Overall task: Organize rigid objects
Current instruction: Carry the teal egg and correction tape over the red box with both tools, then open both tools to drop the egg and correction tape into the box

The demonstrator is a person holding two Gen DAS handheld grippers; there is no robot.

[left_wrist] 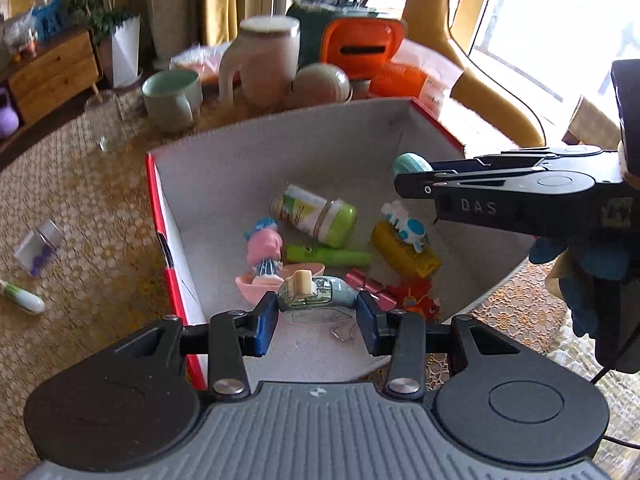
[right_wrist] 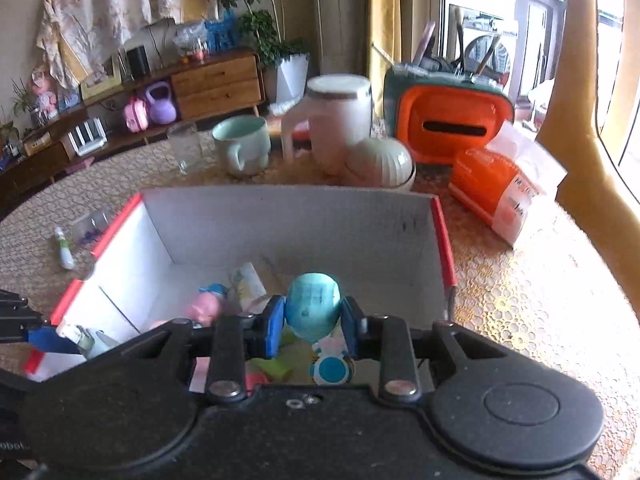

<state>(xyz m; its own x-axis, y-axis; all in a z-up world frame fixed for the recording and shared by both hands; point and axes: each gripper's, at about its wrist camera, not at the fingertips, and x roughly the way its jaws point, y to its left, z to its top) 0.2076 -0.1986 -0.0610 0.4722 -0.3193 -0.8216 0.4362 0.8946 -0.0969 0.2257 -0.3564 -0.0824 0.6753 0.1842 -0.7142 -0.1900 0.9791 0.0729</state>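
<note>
A red-edged cardboard box sits on the table and holds several toys: a green-capped bottle, a pink doll, a green stick, a yellow block. My left gripper is shut on a pale blue toy car, held over the box's near part. My right gripper is shut on a teal egg-shaped toy, held above the box; the right gripper and toy also show in the left wrist view.
On the table behind the box stand a mint mug, a glass, a white jug, a round ribbed pot, an orange box and an orange packet. A small clear case and a white tube lie left.
</note>
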